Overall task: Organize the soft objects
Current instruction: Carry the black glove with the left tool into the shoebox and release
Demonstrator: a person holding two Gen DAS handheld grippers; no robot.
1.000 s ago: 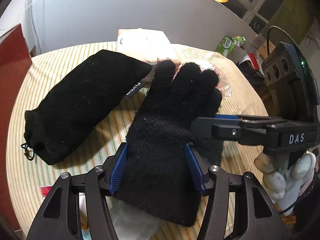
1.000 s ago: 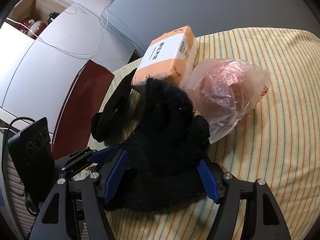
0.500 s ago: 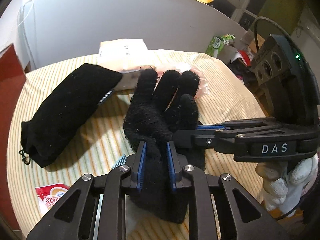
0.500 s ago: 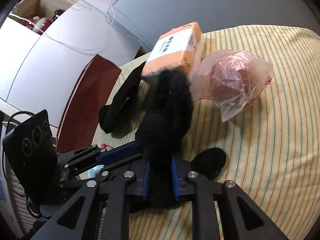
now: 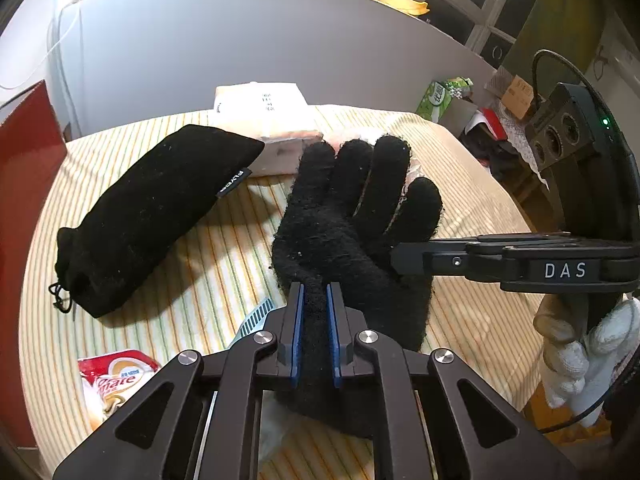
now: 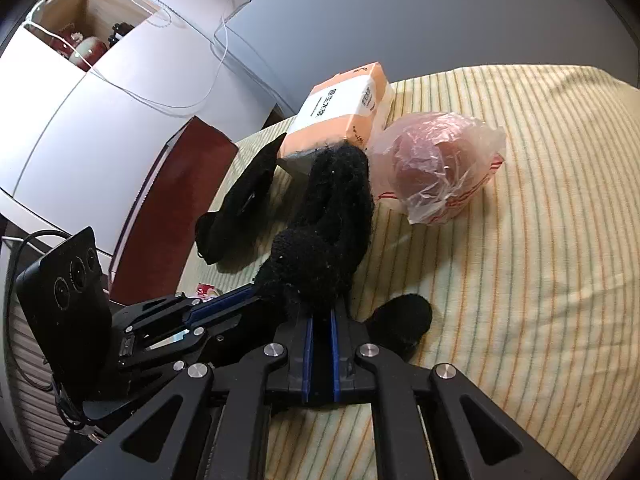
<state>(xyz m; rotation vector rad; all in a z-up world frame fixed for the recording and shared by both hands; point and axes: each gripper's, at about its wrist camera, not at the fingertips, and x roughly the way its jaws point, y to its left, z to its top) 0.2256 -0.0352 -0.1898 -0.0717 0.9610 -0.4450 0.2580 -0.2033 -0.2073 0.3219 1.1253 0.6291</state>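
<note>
A black knit glove (image 5: 352,232) is held above the striped tablecloth, fingers pointing away. My left gripper (image 5: 316,300) is shut on its cuff edge. My right gripper (image 6: 320,320) is shut on the glove (image 6: 328,240) from the side; it shows in the left wrist view (image 5: 404,256) reaching in from the right. A black drawstring pouch (image 5: 152,216) lies to the left, also in the right wrist view (image 6: 240,196). The glove's thumb (image 6: 404,320) rests on the cloth.
A tissue pack (image 5: 264,120) (image 6: 344,108) lies at the table's far side. A pink plastic bag (image 6: 436,172) sits beside it. A red-and-white sachet (image 5: 112,380) lies at the near left. A red chair back (image 6: 180,184) stands left of the table (image 6: 540,240).
Both grippers went from open around the glove to shut on it, and the glove has been lifted off the cloth and bunched between them.
</note>
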